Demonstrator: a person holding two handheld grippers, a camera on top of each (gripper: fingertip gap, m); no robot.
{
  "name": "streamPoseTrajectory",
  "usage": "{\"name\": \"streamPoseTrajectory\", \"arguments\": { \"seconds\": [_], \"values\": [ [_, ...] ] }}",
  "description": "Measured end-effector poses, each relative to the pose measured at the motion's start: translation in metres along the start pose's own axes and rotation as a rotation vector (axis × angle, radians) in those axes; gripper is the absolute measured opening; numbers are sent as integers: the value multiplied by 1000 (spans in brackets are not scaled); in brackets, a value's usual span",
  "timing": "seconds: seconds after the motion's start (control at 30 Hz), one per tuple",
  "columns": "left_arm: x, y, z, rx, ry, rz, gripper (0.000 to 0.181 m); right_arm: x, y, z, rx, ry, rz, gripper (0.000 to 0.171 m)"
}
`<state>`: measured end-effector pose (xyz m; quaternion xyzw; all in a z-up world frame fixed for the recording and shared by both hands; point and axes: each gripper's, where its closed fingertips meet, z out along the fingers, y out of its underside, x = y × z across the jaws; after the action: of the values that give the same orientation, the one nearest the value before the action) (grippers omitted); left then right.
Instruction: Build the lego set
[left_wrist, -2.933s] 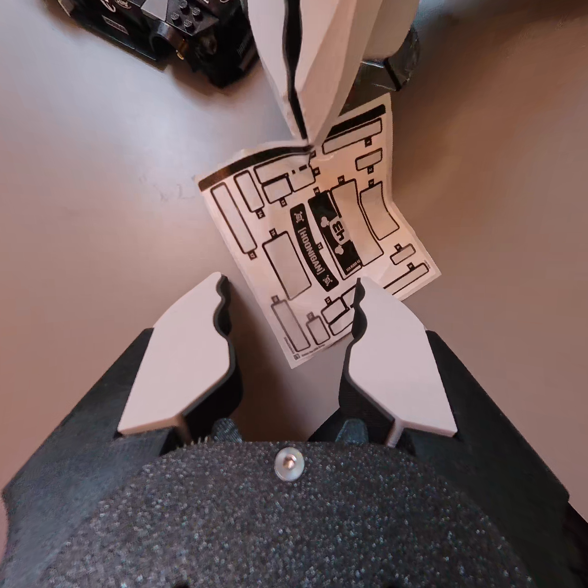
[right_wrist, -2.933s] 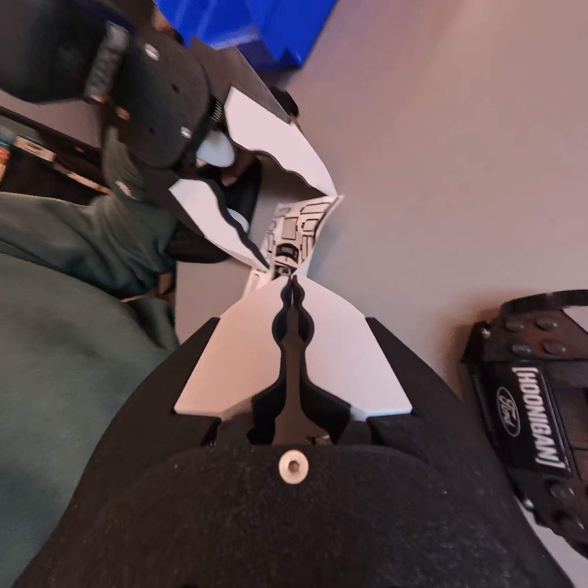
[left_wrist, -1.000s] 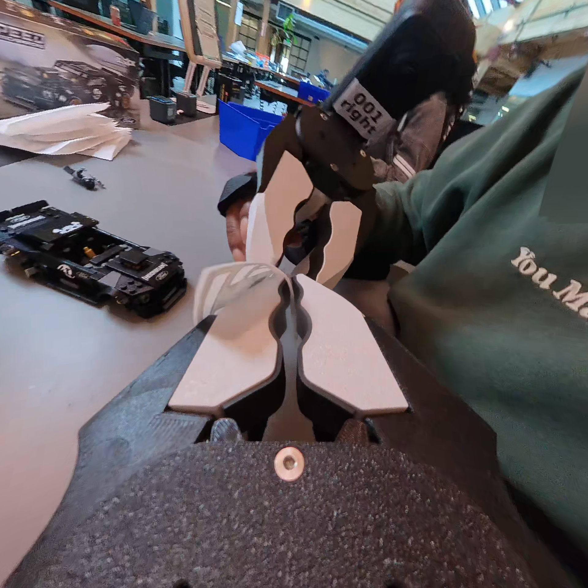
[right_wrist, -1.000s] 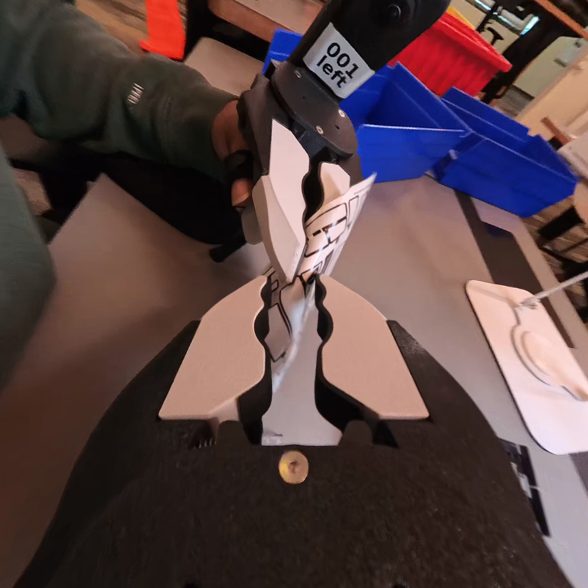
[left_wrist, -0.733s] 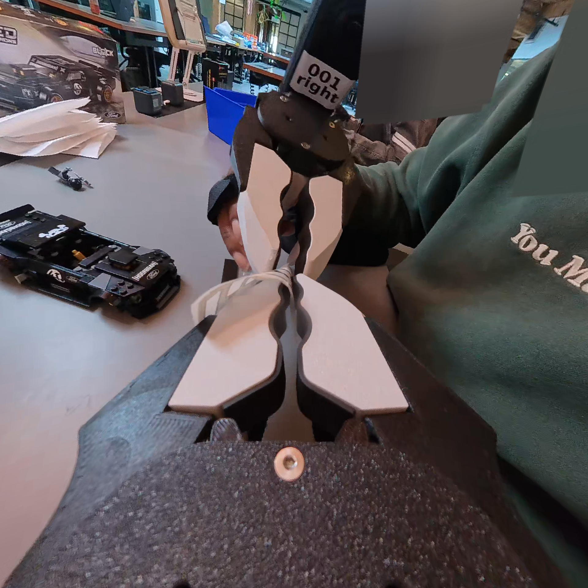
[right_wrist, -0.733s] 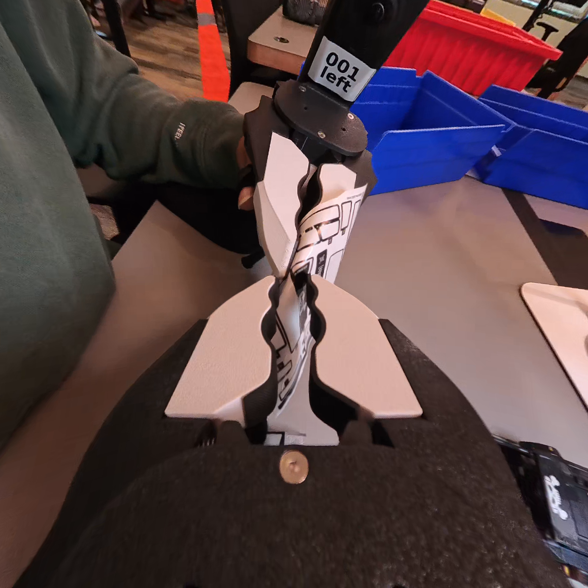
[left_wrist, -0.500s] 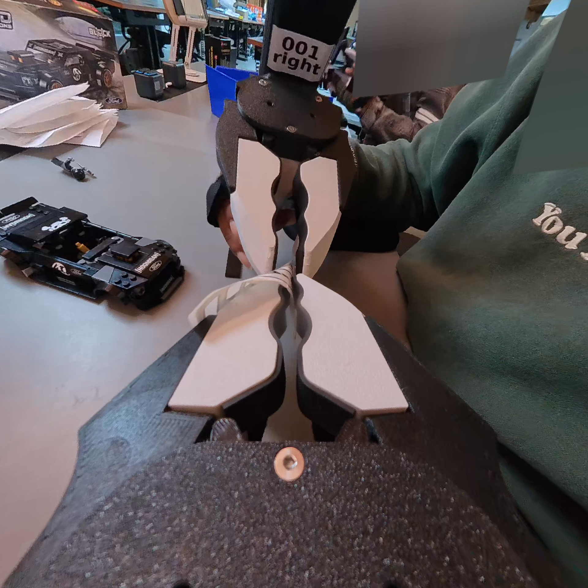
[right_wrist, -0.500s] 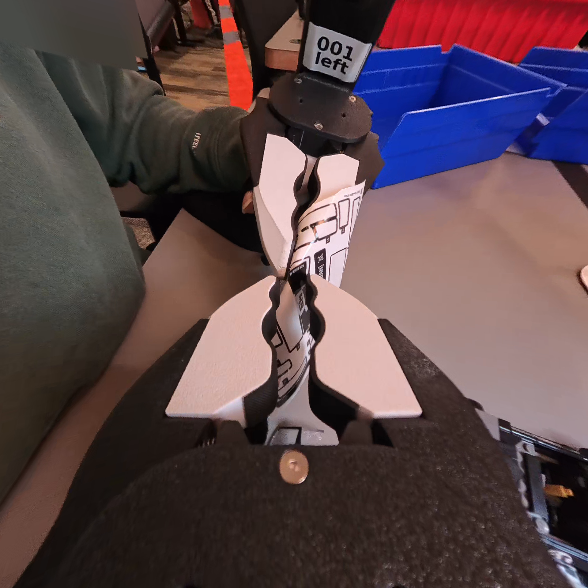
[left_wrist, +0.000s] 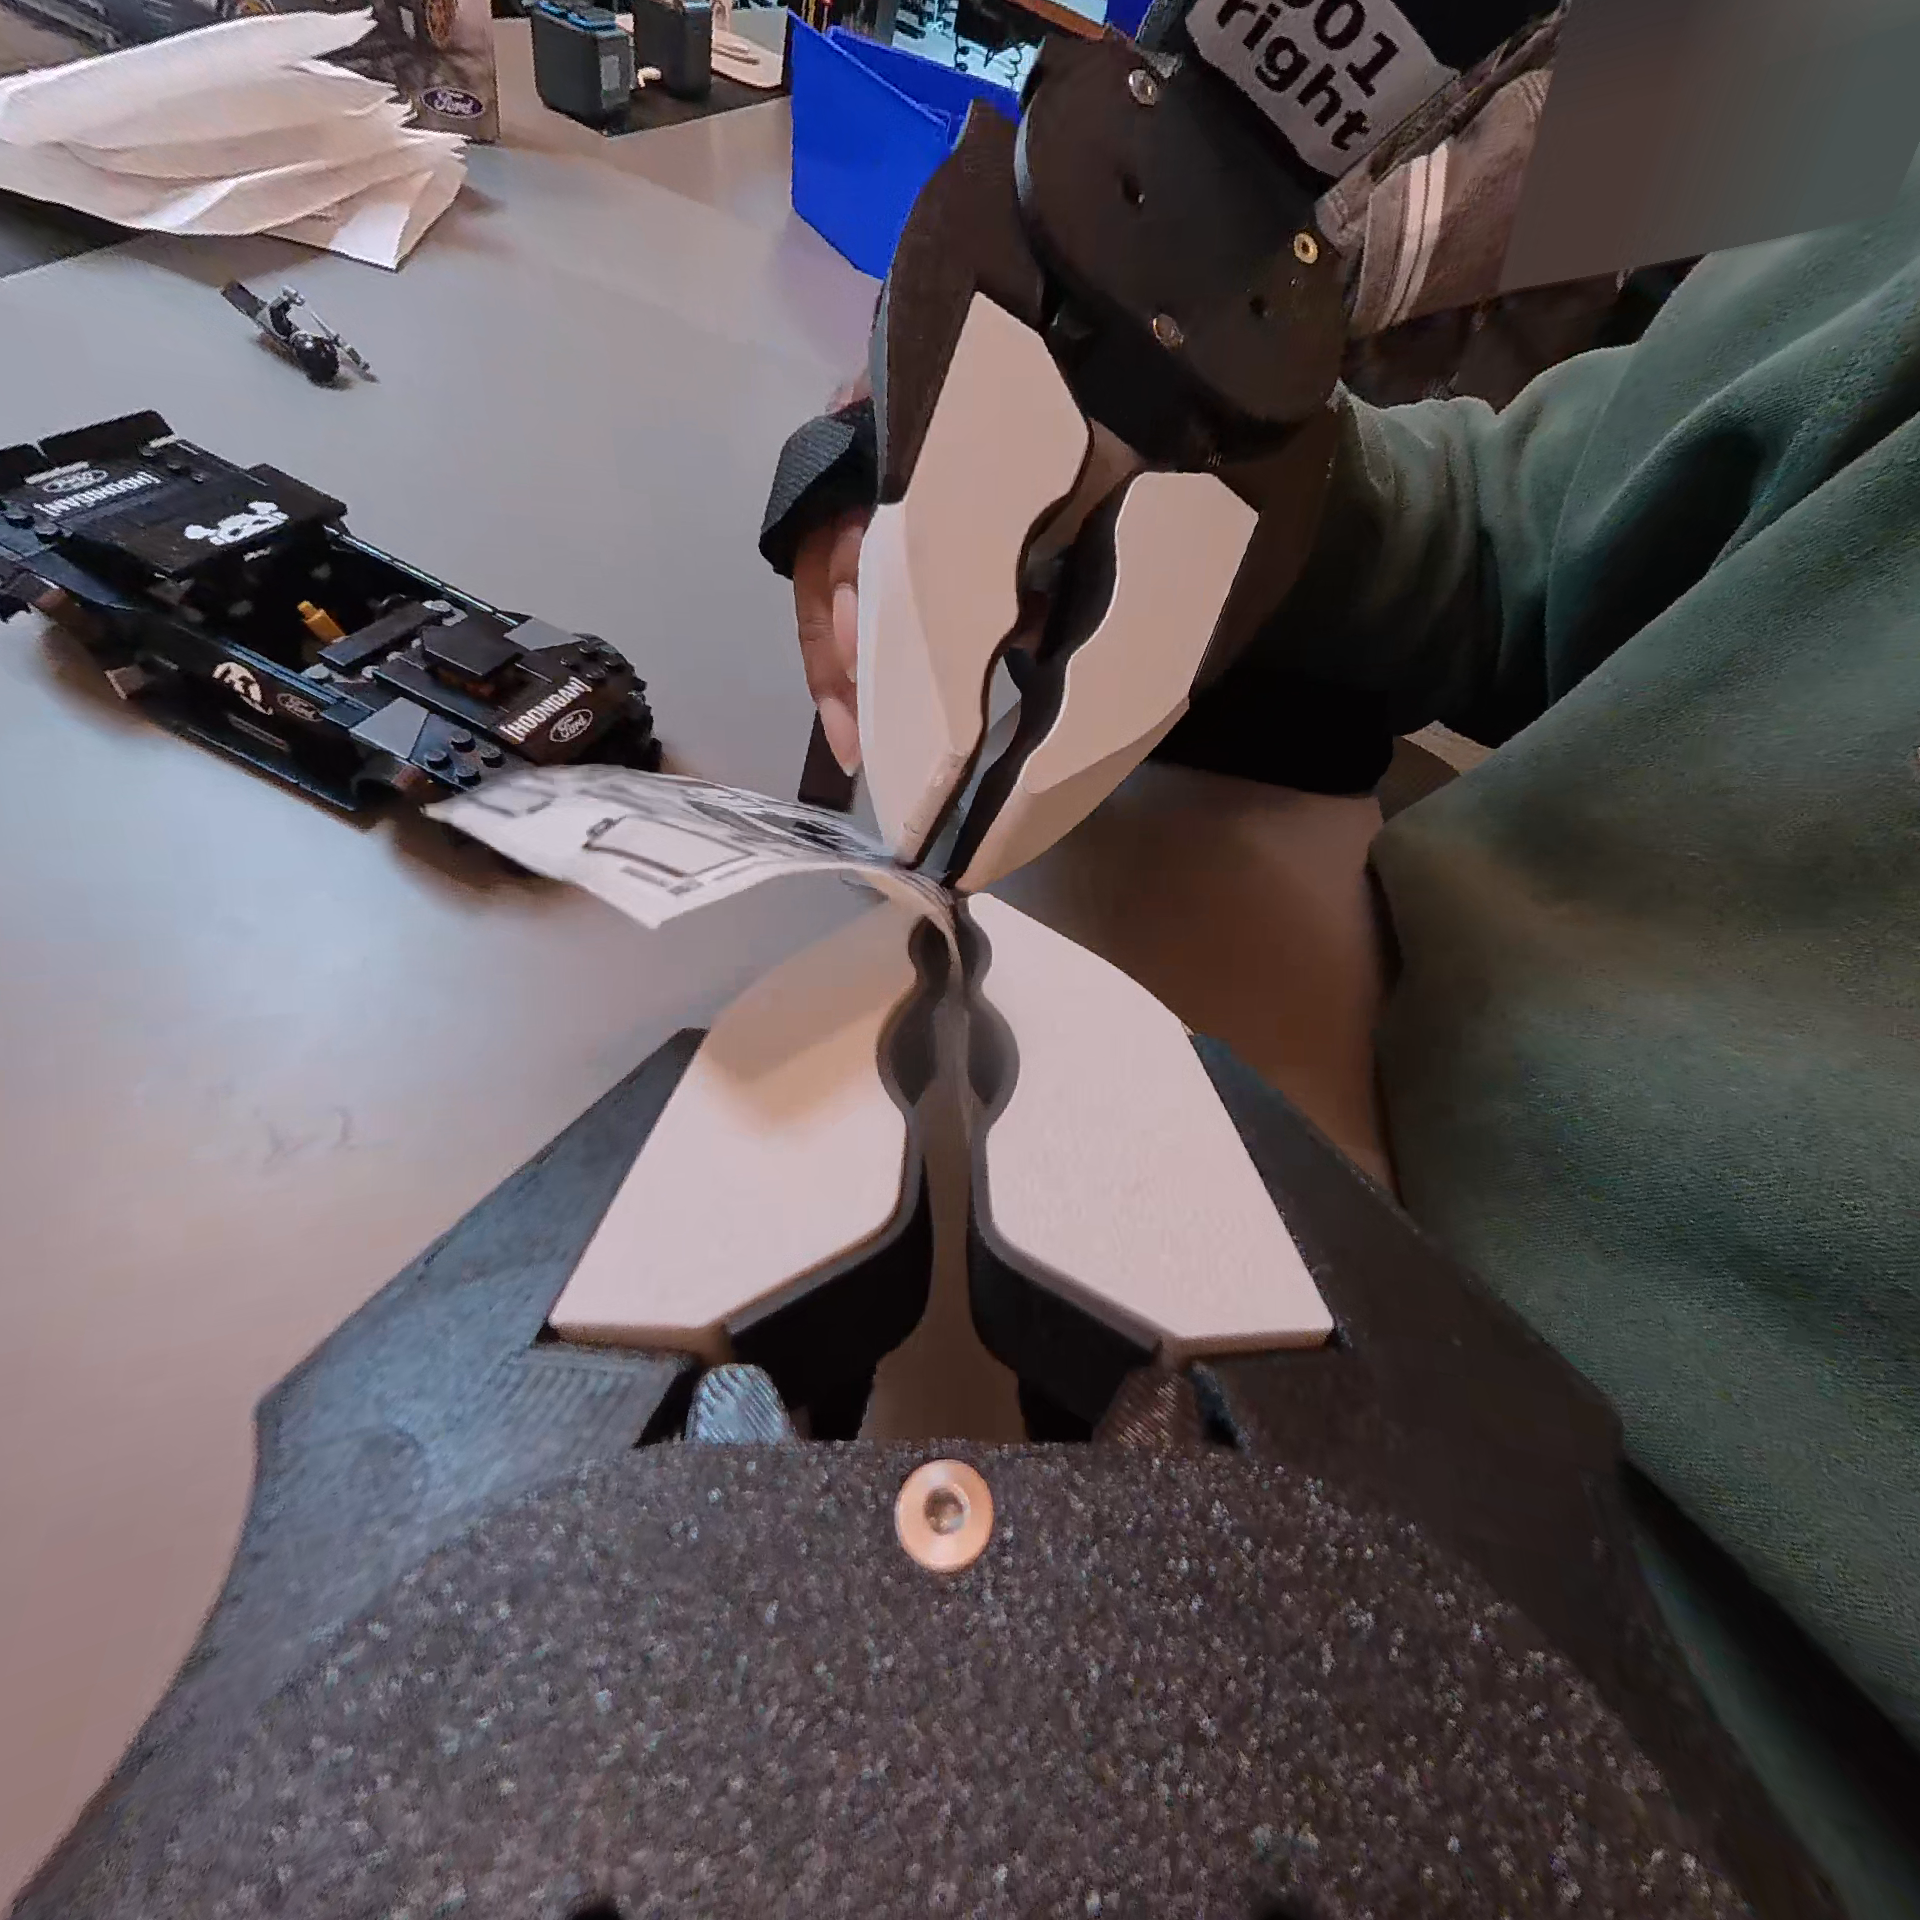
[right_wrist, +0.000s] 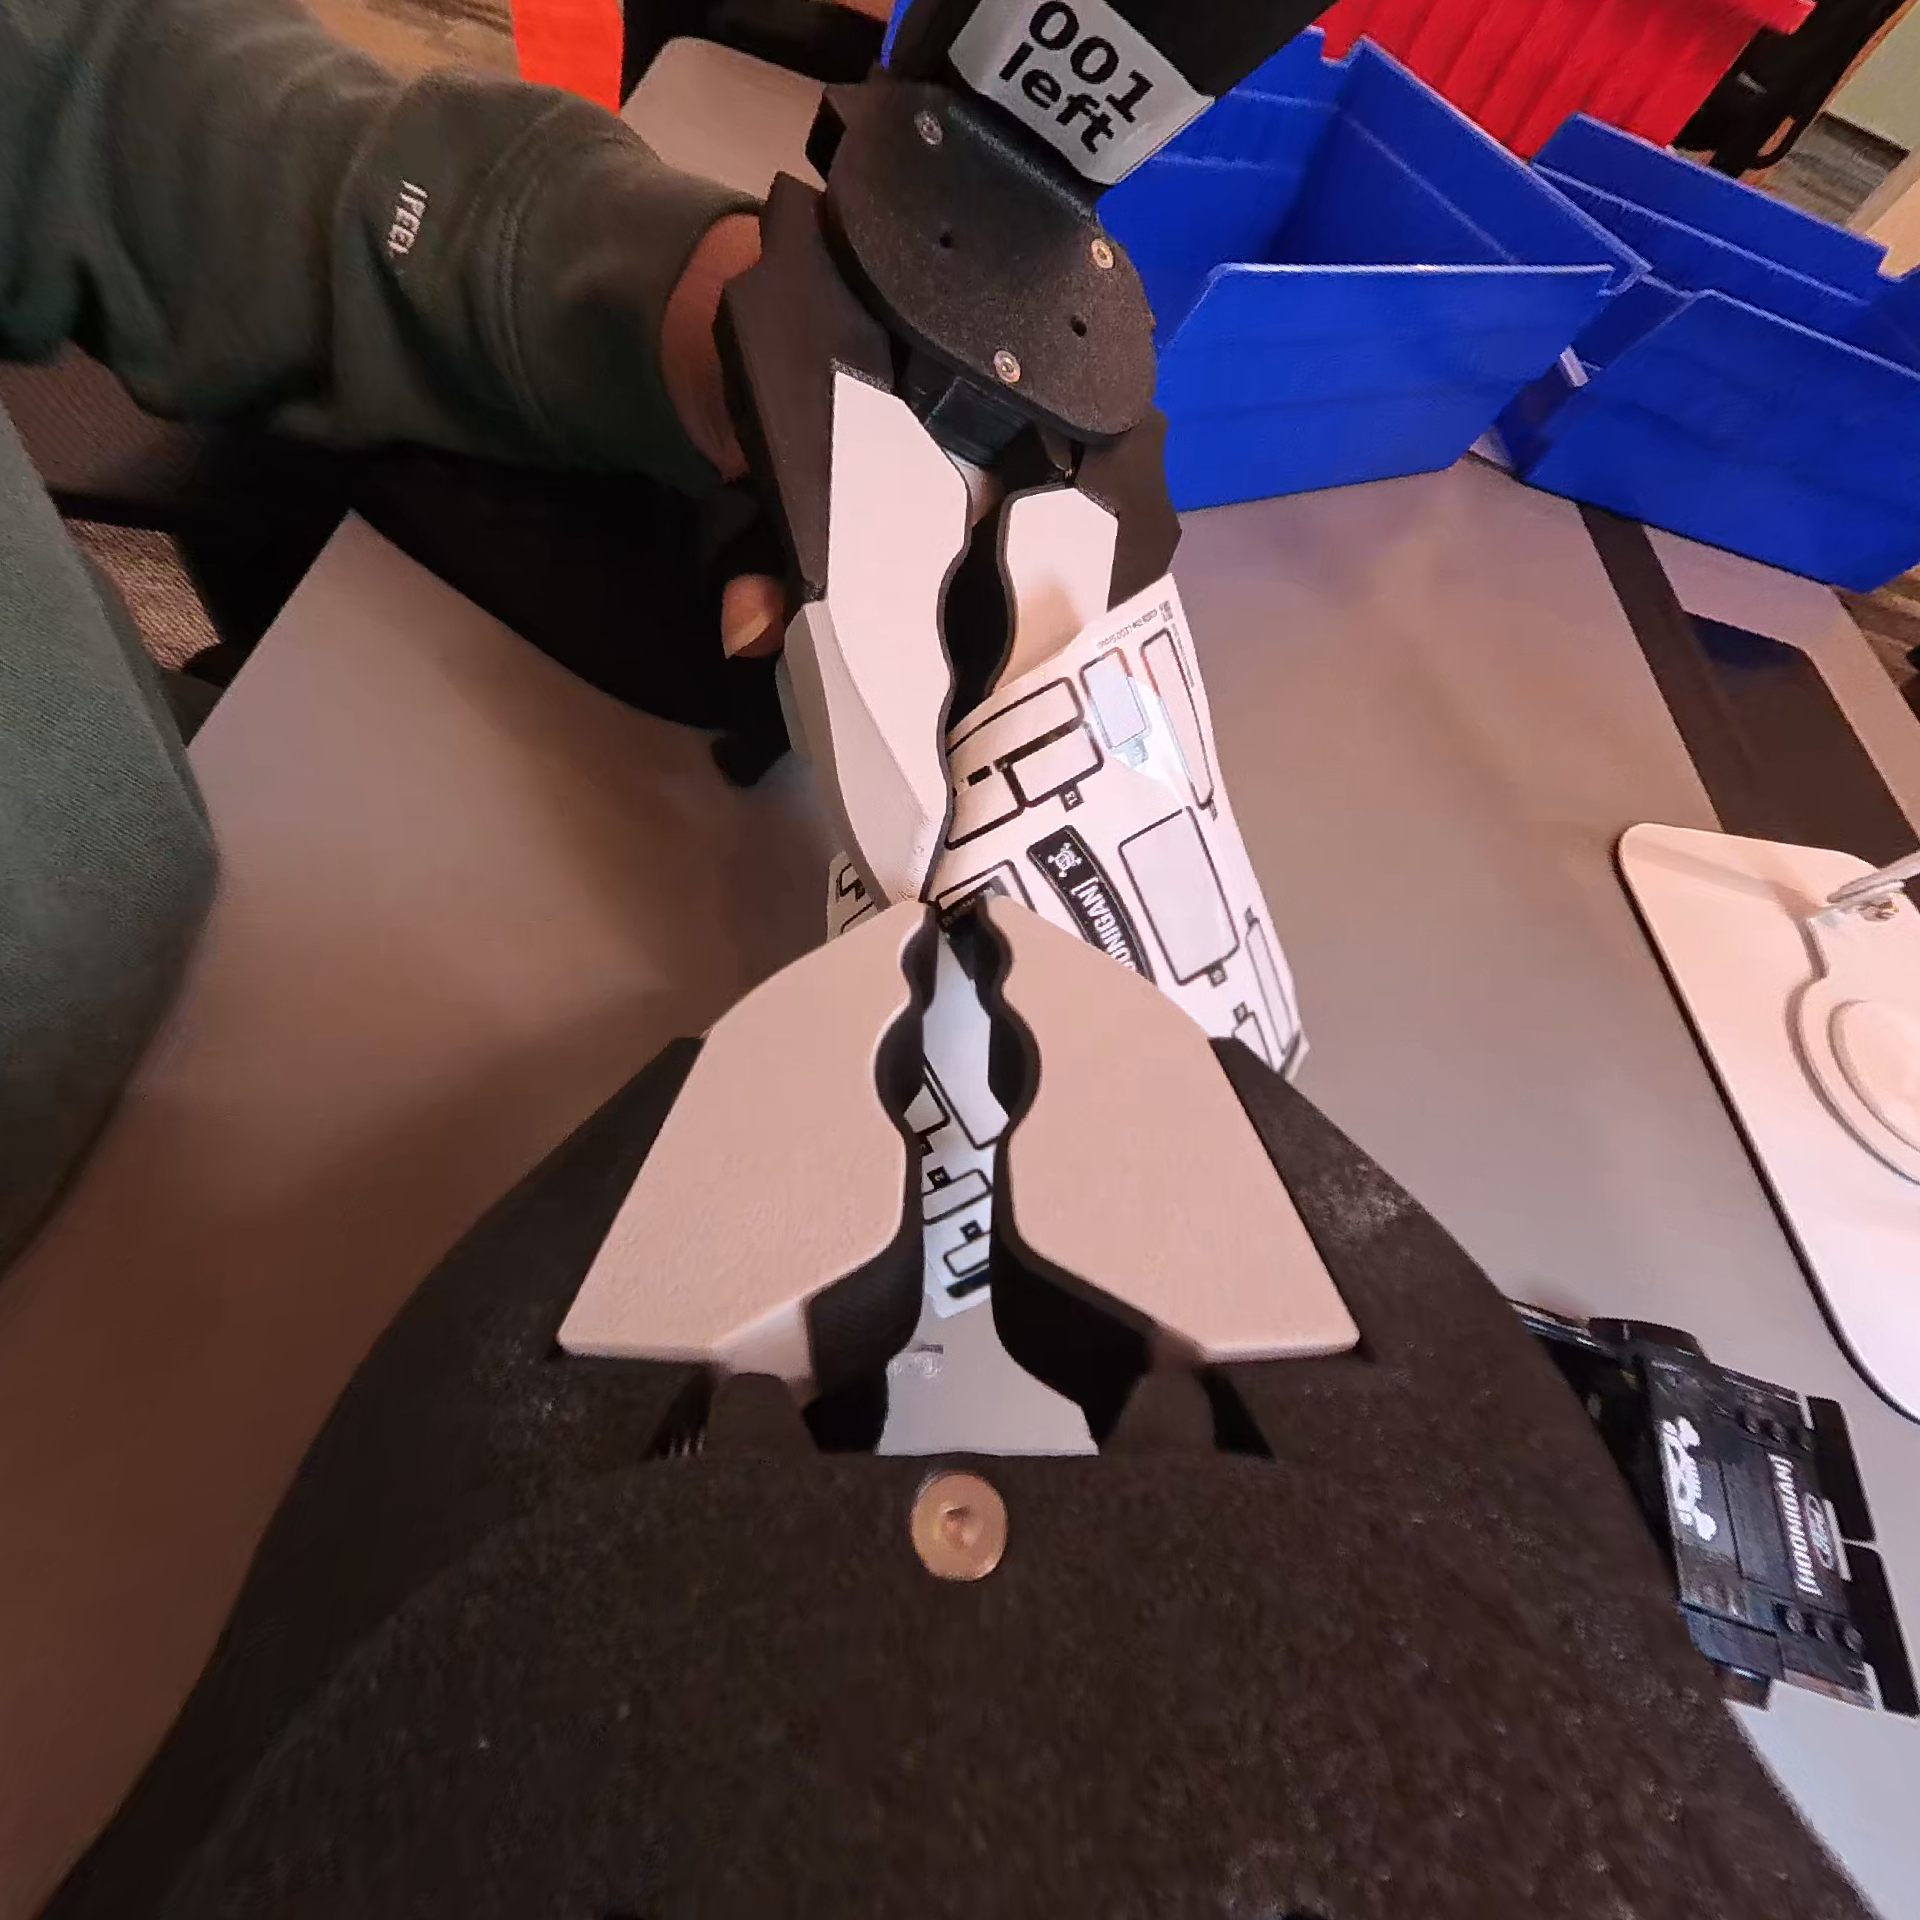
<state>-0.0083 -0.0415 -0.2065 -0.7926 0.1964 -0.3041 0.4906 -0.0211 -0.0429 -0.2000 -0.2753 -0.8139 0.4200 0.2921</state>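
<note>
A white sticker sheet (left_wrist: 665, 842) with black outlines is held above the table between the two grippers, tip to tip. My left gripper (left_wrist: 951, 920) is shut on one edge of the sheet. It comes in from the top of the right wrist view (right_wrist: 925, 883). My right gripper (right_wrist: 961, 914) is shut on the sticker sheet (right_wrist: 1174, 862) at a small black sticker. It comes in from the top of the left wrist view (left_wrist: 940, 862). The partly built black lego car (left_wrist: 312, 623) lies on the grey table to the left, and at the lower right in the right wrist view (right_wrist: 1756, 1507).
A small loose black lego part (left_wrist: 296, 332) lies beyond the car. Crumpled white paper bags (left_wrist: 229, 135) lie at the far left. Blue bins (right_wrist: 1382, 364) stand at the table's far side. A white stand base (right_wrist: 1766, 1039) lies to the right. A person's green sleeve (left_wrist: 1662, 831) is close. Less than 4 cm separates the two grippers' tips. The partly built black lego car (left_wrist: 312, 623) is about equally far from each gripper, around 20 cm.
Both grippers have tilted while staying tip to tip. The sheet has swung out and now lies nearly flat towards the car. Both grippers stay shut on it.
</note>
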Motion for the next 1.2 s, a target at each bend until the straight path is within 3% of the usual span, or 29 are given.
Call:
{"name": "streamPoseTrajectory", "arguments": {
  "seconds": [0.07,0.37,0.8,1.03,1.1,1.2],
  "values": [
    [-1,0,0,1,-3,-3,1,1,-1,-1,6,3,0,0],
    [-8,-2,-5,23,-26,-25,1,16,-6,-12,67,32,85,0],
    [-68,-15,-28,178,-87,-339,1,66,-20,-90,409,87,364,0],
    [-131,4,-38,-3,-199,-541,1,94,12,-124,441,226,440,0],
    [-140,9,-39,-62,-215,-566,12,98,22,-129,439,254,464,0],
    [-157,19,-46,-152,-340,-566,47,102,37,-135,428,293,488,0]
  ]
}}
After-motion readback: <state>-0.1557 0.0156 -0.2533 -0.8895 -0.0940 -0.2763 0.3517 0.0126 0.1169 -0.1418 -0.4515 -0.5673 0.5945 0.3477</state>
